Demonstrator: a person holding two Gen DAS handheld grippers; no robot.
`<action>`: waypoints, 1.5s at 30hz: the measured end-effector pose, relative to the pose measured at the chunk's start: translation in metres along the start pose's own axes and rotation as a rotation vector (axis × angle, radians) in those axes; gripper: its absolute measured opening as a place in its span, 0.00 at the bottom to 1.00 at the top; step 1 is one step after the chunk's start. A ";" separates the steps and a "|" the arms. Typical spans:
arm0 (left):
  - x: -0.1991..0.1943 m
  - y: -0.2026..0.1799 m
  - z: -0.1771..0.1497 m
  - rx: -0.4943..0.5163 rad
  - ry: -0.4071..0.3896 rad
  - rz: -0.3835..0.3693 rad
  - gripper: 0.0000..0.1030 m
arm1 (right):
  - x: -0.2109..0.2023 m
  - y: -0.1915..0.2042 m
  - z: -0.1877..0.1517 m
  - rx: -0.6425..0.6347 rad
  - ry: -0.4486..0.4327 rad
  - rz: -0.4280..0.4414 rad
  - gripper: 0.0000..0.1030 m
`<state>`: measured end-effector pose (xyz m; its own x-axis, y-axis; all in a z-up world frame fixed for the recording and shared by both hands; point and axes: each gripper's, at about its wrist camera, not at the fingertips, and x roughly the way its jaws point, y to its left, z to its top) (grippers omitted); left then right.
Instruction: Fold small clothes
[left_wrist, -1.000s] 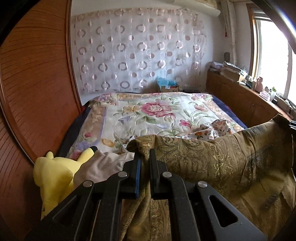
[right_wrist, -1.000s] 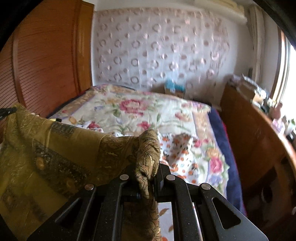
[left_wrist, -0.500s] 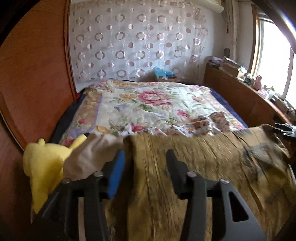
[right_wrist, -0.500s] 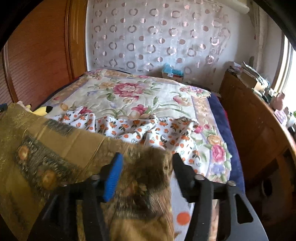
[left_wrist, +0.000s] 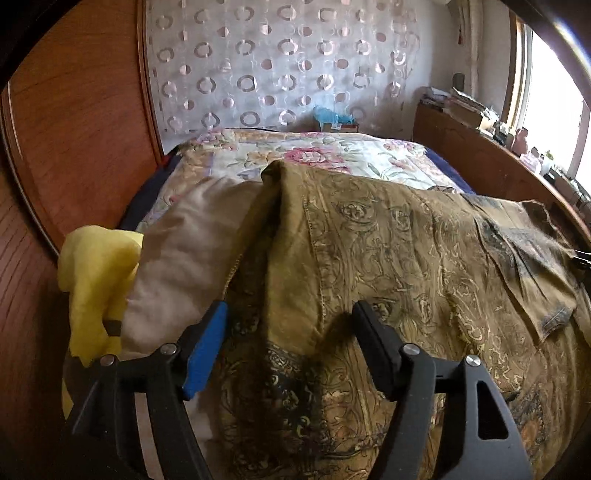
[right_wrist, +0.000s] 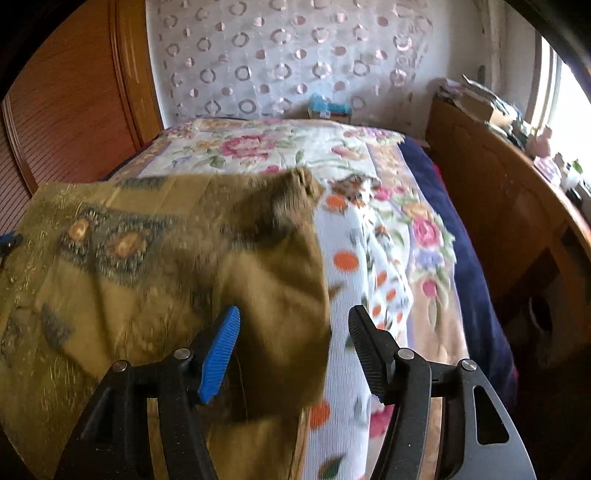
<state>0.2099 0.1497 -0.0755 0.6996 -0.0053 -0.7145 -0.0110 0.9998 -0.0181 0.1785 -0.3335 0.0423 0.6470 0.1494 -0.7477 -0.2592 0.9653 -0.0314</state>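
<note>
Fingers (left_wrist: 207, 347) of left gripper (left_wrist: 288, 350) and right gripper (right_wrist: 293, 350) just opening, nothing pinched; olive patterned garment (left_wrist: 406, 251) released, lies spread on bed (right_wrist: 369, 155), likely for folding

We hold our left gripper (left_wrist: 288, 332) angled downward, its jaws standing apart after just opening further, the pads pressing on nothing. Our right gripper (right_wrist: 293, 336) tilts down likewise, jaws having just opened, spread wide and gripping nothing.
</note>
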 end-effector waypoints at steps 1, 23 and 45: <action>0.003 -0.002 0.000 0.009 0.015 0.002 0.68 | -0.004 0.000 -0.004 0.001 0.006 0.003 0.61; -0.021 -0.011 -0.011 0.030 0.040 0.032 0.73 | -0.004 0.020 -0.012 -0.026 0.018 0.028 0.61; -0.040 -0.008 -0.037 -0.007 0.018 -0.037 0.14 | -0.001 0.024 -0.013 -0.021 0.010 0.014 0.61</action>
<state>0.1555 0.1409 -0.0720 0.6865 -0.0429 -0.7259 0.0100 0.9987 -0.0497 0.1626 -0.3128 0.0336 0.6360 0.1611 -0.7547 -0.2838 0.9583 -0.0347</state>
